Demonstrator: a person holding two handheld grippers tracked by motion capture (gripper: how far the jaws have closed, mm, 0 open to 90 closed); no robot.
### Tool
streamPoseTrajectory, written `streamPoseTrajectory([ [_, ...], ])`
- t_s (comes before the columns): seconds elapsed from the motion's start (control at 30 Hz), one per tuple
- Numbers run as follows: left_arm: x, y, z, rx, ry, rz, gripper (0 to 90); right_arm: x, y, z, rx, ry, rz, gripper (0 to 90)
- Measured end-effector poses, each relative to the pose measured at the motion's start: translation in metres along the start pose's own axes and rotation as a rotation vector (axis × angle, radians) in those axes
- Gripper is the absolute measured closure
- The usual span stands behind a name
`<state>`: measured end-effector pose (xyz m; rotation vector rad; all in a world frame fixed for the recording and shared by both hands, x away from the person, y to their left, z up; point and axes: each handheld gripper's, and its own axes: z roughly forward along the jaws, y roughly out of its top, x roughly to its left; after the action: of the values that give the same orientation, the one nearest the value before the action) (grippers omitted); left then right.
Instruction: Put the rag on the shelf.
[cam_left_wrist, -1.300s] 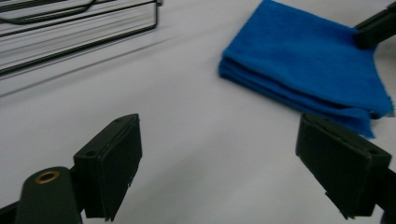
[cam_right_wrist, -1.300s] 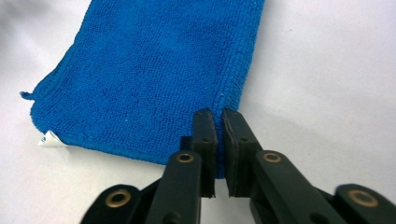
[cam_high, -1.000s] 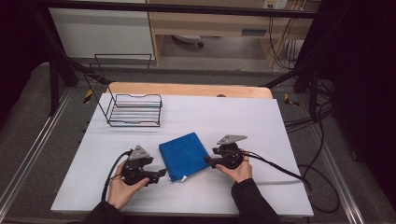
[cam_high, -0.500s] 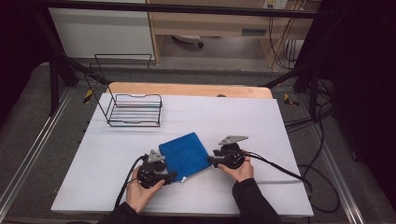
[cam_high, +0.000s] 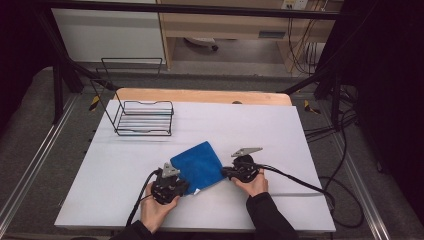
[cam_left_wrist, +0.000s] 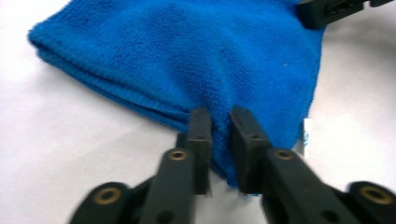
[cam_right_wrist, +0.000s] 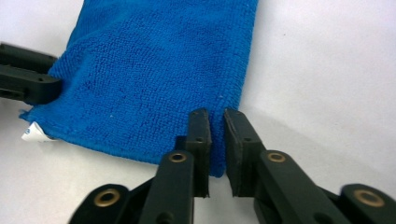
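A folded blue cloth (cam_high: 197, 167) lies on the white table (cam_high: 300, 140), turned at an angle. My left gripper (cam_high: 182, 186) is at its near left corner. In the left gripper view the jaws (cam_left_wrist: 220, 126) have just been closing and pinch the puckered cloth edge (cam_left_wrist: 187, 51). My right gripper (cam_high: 226, 172) is at the cloth's right corner. Its jaws (cam_right_wrist: 216, 135) have also just been closing and are shut on the cloth's edge (cam_right_wrist: 154, 70). A small white label (cam_right_wrist: 35, 133) sticks out at the near corner.
A black wire rack (cam_high: 144, 117) stands at the far left of the table. A wooden board (cam_high: 200, 96) runs along the far edge. The right gripper's cable (cam_high: 300, 182) trails off to the right over the table.
My left gripper has moved right, up to the cloth's near left corner. Both pairs of jaws have closed onto the cloth. The right hand has stayed in place.
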<state>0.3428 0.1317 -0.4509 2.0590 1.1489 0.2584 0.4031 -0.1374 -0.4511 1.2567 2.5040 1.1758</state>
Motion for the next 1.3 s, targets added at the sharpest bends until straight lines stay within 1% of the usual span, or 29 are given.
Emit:
streamPoseTrajectory([
  [0.07, 0.001, 0.001, 0.0, 0.005, -0.012, 0.007, 82.7, 0.0, 0.0, -0.001, -0.002, 0.001, 0.003, 86.0],
  [0.2, 0.007, 0.004, 0.0, 0.015, -0.05, -0.006, 84.6, 0.002, 0.003, -0.006, -0.006, 0.013, 0.029, 87.6],
  [0.27, 0.01, 0.006, -0.002, 0.023, -0.06, 0.001, 85.1, 0.006, 0.004, -0.011, -0.002, 0.02, 0.033, 87.7],
  [0.37, 0.016, 0.009, -0.009, 0.039, -0.074, 0.018, 85.2, 0.013, 0.004, -0.016, 0.001, 0.038, 0.064, 87.6],
  [0.4, 0.019, 0.01, -0.012, 0.043, -0.08, 0.02, 85.2, 0.013, 0.004, -0.016, 0.001, 0.038, 0.064, 87.6],
  [0.43, 0.022, 0.01, -0.015, 0.055, -0.091, 0.028, 85.2, 0.016, 0.004, -0.017, 0.003, 0.046, 0.082, 87.6],
  [0.47, 0.025, 0.01, -0.018, 0.063, -0.095, 0.037, 85.2, 0.021, 0.002, -0.017, 0.001, 0.063, 0.123, 87.4],
  [0.5, 0.028, 0.011, -0.021, 0.074, -0.097, 0.048, 85.2, 0.024, 0.0, -0.017, 0.005, 0.078, 0.149, 87.3],
  [0.53, 0.031, 0.011, -0.023, 0.086, -0.112, 0.057, 85.2, 0.027, -0.002, -0.017, 0.003, 0.082, 0.164, 87.1],
  [0.57, 0.033, 0.01, -0.025, 0.09, -0.107, 0.066, 85.2, 0.027, -0.002, -0.017, 0.003, 0.082, 0.164, 87.1],
  [0.6, 0.034, 0.01, -0.026, 0.11, -0.107, 0.085, 85.2, 0.031, -0.004, -0.016, 0.003, 0.086, 0.172, 86.9],
  [0.67, 0.035, 0.009, -0.027, 0.118, -0.085, 0.119, 85.1, 0.04, -0.008, -0.012, 0.011, 0.07, 0.157, 86.4],
  [0.7, 0.035, 0.009, -0.028, 0.122, -0.083, 0.134, 85.1, 0.045, -0.009, -0.011, 0.013, 0.062, 0.152, 86.2],
  [0.77, 0.037, 0.009, -0.028, 0.13, -0.087, 0.15, 85.0, 0.052, -0.012, -0.009, -0.001, 0.05, 0.154, 85.6],
  [0.83, 0.038, 0.01, -0.03, 0.131, -0.097, 0.157, 84.9, 0.055, -0.015, -0.009, -0.022, 0.034, 0.163, 84.2],
  [0.87, 0.039, 0.01, -0.03, 0.135, -0.098, 0.159, 84.9, 0.056, -0.017, -0.01, -0.027, 0.027, 0.161, 82.0],
  [0.9, 0.041, 0.01, -0.031, 0.137, -0.105, 0.162, 84.9, 0.057, -0.018, -0.01, -0.025, 0.023, 0.157, 77.0],
  [0.93, 0.042, 0.01, -0.031, 0.137, -0.11, 0.164, 85.0, 0.056, -0.019, -0.009, -0.034, 0.018, 0.134, 71.0],
  [1.0, 0.043, 0.01, -0.032, 0.138, -0.114, 0.167, 85.0, 0.054, -0.017, -0.01, -0.053, 0.003, 0.078, 63.3],
  [1.03, 0.043, 0.01, -0.031, 0.138, -0.118, 0.172, 84.9, 0.051, -0.016, -0.01, -0.066, -0.007, 0.055, 60.0],
  [1.07, 0.043, 0.01, -0.031, 0.139, -0.119, 0.177, 84.9, 0.049, -0.014, -0.01, -0.065, -0.015, 0.044, 59.7],
  [1.1, 0.043, 0.011, -0.032, 0.141, -0.121, 0.179, 85.0, 0.047, -0.014, -0.009, -0.062, -0.015, 0.041, 59.8],
  [1.13, 0.044, 0.012, -0.032, 0.143, -0.125, 0.181, 85.0, 0.044, -0.014, -0.006, -0.065, -0.017, 0.037, 62.3],
  [1.17, 0.044, 0.012, -0.033, 0.138, -0.126, 0.183, 85.0, 0.042, -0.014, -0.003, -0.059, -0.009, 0.035, 64.3],
  [1.2, 0.045, 0.013, -0.034, 0.133, -0.126, 0.179, 84.9, 0.041, -0.014, 0.004, -0.037, 0.01, 0.037, 72.6],
  [1.23, 0.046, 0.014, -0.035, 0.129, -0.127, 0.177, 84.9, 0.041, -0.014, 0.004, -0.037, 0.01, 0.037, 72.6],
  [1.27, 0.047, 0.014, -0.035, 0.128, -0.127, 0.178, 84.9, 0.041, -0.014, 0.006, -0.032, 0.028, 0.043, 75.5],
  [1.3, 0.047, 0.015, -0.035, 0.13, -0.129, 0.177, 84.9, 0.041, -0.013, 0.006, -0.032, 0.036, 0.05, 80.9],
])
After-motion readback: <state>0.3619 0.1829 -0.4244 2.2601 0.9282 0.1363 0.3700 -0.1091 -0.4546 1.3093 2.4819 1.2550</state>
